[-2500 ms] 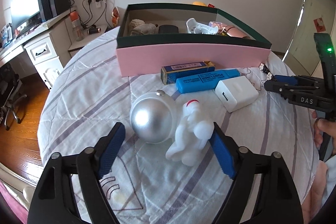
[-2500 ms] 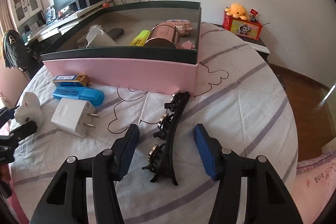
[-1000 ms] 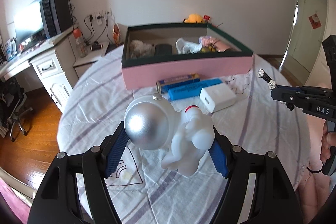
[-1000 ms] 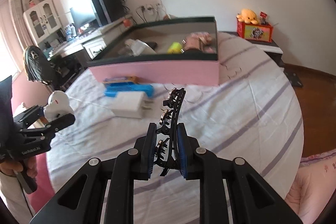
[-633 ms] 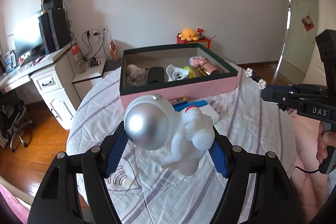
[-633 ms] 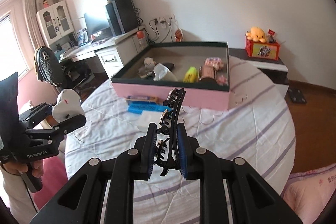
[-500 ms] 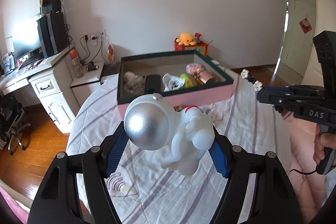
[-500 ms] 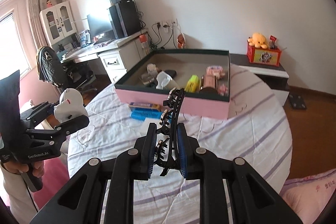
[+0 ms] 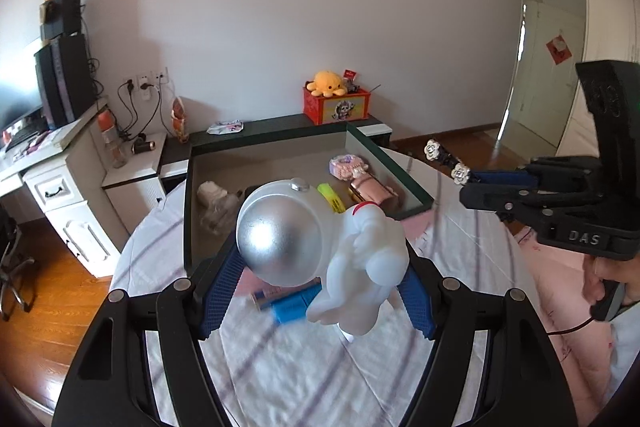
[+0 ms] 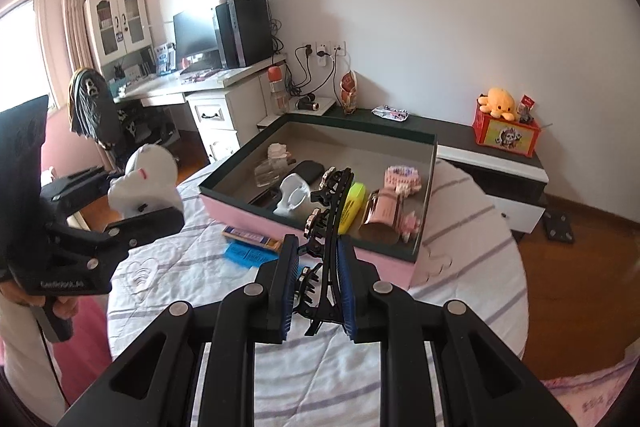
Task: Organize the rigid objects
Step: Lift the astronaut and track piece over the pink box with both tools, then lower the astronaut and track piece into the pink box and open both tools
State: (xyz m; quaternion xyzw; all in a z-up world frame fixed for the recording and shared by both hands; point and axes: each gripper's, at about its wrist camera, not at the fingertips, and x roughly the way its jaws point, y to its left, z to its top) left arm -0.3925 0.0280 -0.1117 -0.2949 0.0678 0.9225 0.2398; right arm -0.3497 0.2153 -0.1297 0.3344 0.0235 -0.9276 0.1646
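Left gripper (image 9: pixel 316 291) clamped on white plastic astronaut toy with shiny silver round helmet (image 9: pixel 320 247), mid-frame, up above pink box with dark green rim (image 9: pixel 404 179). Looks hard, smooth, slippery; best squeezed at the body. Right gripper (image 10: pixel 318 291) pinched on thin black toothed hair clip (image 10: pixel 328 227), low centre: light, maybe easy to snap.

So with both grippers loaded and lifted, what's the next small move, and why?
Probably carry the astronaut figure forward over the box and lower it onto the bare floor there. The left gripper grips it above the table in front of the box, and the right gripper holds the hair clip, so both await placing.
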